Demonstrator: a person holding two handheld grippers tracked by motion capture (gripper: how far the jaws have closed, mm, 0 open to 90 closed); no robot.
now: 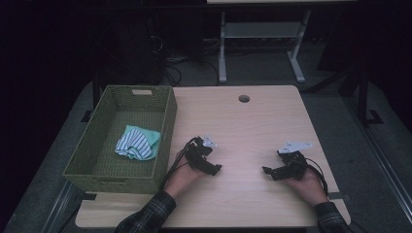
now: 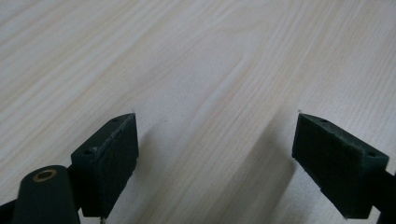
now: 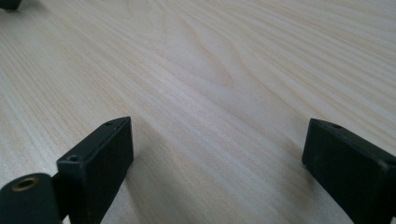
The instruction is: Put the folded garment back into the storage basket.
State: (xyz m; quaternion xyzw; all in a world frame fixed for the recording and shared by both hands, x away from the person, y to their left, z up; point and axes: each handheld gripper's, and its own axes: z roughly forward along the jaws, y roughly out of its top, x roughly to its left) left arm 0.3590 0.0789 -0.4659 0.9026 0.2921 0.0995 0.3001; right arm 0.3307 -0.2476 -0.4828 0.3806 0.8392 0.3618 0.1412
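Both grippers are resting low on the bare table — the left gripper and right gripper each sitting with jaws spread wide, nothing between them but wood grain. Outward from the left gripper, off to its left and slightly ahead, the striped cloth is lying crumpled inside the woven basket — well apart from the right gripper. Its long axis is running roughly diagonally, though its bunched shape is pointing no clear way. Likely the left hand is the nearer one for any reach.
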